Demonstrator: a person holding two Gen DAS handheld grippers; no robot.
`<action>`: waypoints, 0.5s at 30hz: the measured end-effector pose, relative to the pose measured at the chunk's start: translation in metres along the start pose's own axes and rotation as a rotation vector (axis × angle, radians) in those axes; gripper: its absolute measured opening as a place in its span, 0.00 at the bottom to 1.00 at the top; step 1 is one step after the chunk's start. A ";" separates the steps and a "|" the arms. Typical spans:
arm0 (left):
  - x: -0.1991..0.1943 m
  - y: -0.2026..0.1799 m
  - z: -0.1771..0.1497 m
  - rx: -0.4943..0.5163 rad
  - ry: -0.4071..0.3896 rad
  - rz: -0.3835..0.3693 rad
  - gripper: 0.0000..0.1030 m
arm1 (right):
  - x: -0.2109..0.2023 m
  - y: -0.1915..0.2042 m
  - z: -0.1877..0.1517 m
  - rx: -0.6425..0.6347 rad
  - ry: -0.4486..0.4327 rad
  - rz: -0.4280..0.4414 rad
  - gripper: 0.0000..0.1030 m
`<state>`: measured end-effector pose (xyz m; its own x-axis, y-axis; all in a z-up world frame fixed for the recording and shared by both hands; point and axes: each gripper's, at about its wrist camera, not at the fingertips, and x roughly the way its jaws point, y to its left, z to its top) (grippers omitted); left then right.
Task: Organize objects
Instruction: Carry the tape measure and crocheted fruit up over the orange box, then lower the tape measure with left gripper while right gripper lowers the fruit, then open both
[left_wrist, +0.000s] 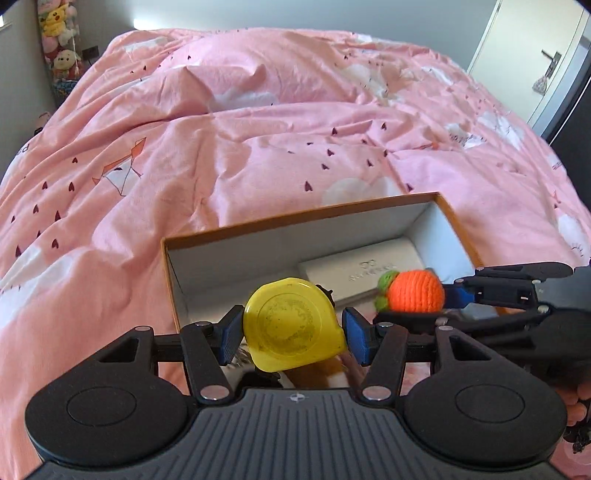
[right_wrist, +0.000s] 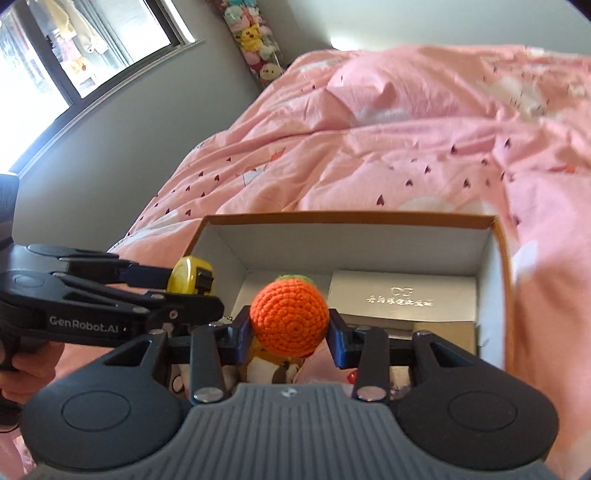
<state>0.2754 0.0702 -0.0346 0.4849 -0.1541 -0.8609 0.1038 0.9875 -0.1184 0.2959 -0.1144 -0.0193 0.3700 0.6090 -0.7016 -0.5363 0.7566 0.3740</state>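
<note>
Left wrist view: left gripper clamps a yellow tape measure at lower centre; to its right, right gripper clamps an orange crocheted ball. Both hang over the box. Lower each inside before letting go, beside the white case. Box floor nearest the camera is hidden.

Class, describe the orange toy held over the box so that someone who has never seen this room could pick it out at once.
On the pink heart-print duvet sits an open cardboard box with white inner walls. Above its near edge, the right gripper clamps a round orange crocheted ball with a green knitted top. Its neighbour, a hard yellow tape measure in the left gripper, is smooth plastic; the ball is soft yarn.
</note>
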 end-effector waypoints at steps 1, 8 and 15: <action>0.008 0.003 0.004 0.003 0.014 0.004 0.64 | 0.009 0.001 0.002 -0.021 0.017 -0.007 0.42; 0.049 0.017 0.016 0.009 0.098 0.053 0.64 | 0.060 0.001 0.013 -0.067 0.041 -0.018 0.42; 0.058 -0.001 0.015 0.184 0.113 0.144 0.64 | 0.095 0.016 0.012 -0.294 0.104 -0.033 0.42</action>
<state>0.3160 0.0599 -0.0768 0.4069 0.0028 -0.9135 0.2017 0.9750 0.0929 0.3317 -0.0417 -0.0725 0.3196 0.5461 -0.7744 -0.7275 0.6650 0.1687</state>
